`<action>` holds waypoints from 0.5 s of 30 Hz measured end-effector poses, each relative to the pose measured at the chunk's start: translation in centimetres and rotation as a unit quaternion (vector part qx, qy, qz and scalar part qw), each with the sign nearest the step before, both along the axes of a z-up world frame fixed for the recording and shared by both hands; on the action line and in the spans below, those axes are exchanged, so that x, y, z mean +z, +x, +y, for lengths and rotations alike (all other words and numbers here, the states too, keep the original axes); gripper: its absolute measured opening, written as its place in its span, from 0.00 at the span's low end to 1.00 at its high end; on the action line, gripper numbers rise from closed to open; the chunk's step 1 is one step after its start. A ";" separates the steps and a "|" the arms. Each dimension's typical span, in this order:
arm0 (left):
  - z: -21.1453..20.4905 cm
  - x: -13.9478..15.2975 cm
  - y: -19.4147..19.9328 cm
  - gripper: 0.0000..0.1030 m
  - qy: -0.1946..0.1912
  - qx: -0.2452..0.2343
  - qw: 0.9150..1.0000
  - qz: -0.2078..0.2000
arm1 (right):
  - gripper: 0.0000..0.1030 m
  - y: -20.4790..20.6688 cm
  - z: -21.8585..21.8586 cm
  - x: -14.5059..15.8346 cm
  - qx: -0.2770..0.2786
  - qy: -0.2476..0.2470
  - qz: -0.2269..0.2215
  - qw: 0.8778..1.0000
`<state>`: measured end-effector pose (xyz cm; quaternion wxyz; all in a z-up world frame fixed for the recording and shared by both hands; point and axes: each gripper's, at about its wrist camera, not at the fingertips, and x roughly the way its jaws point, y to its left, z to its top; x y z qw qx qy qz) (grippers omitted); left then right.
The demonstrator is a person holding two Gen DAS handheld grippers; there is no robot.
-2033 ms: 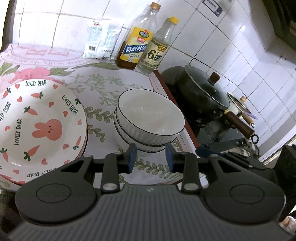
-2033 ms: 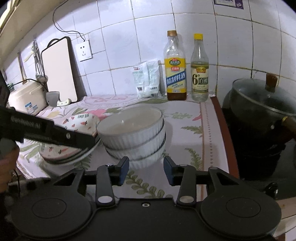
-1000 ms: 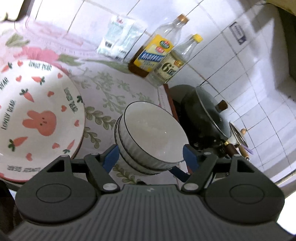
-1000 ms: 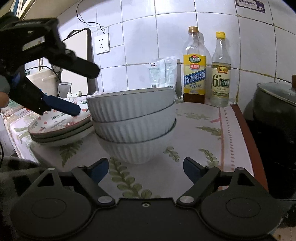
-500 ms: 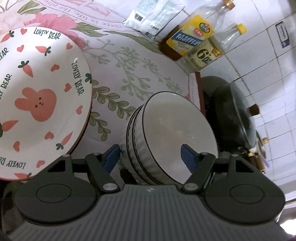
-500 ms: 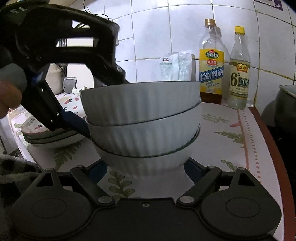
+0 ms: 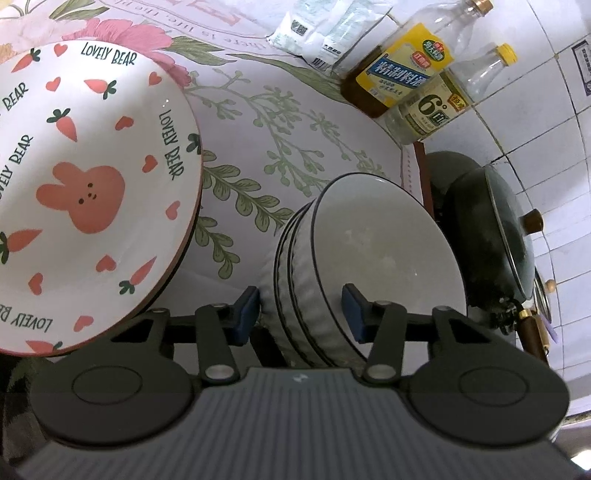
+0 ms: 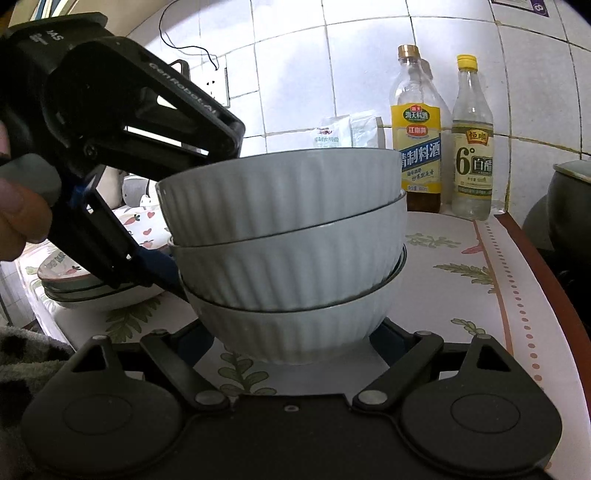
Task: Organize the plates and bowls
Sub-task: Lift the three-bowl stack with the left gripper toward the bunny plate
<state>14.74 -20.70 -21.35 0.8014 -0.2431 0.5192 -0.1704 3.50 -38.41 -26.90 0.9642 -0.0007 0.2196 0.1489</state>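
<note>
Three white ribbed bowls (image 7: 369,240) stand nested on the flowered cloth. My left gripper (image 7: 299,310) straddles the stack's near wall and its jaws are closing. One pad (image 7: 247,310) lies against the outer wall; the other (image 7: 352,312) is inside the top bowl, a sliver off the wall. In the right wrist view the bowls (image 8: 288,206) fill the middle. My right gripper (image 8: 295,343) stands open wide and low, a finger on each side of the bottom bowl's base. A stack of rabbit-and-carrot plates (image 7: 85,192) sits left of the bowls.
Two bottles (image 7: 399,66) (image 7: 436,107) and a white packet (image 7: 317,29) stand against the tiled wall. A dark pot with a glass lid (image 7: 491,229) sits past the counter's brown edge (image 7: 421,173). A person's hand (image 8: 18,210) holds the left gripper.
Both grippers came in close to the bowl stack. The left one tipped down over the rim and its jaws narrowed around the near wall. The right one sank to the bottom bowl.
</note>
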 end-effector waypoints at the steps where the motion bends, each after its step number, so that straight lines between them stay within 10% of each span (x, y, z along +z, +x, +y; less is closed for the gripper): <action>1: 0.0 0.0 0.0 0.45 -0.001 0.000 1.000 0.000 | 0.90 0.0 0.1 0.0 -0.002 0.000 -0.001 1.000; 15: -0.5 0.8 -0.7 0.44 0.022 -0.032 0.999 -0.026 | 0.90 -1.0 0.4 -0.2 -0.026 0.007 -0.010 1.000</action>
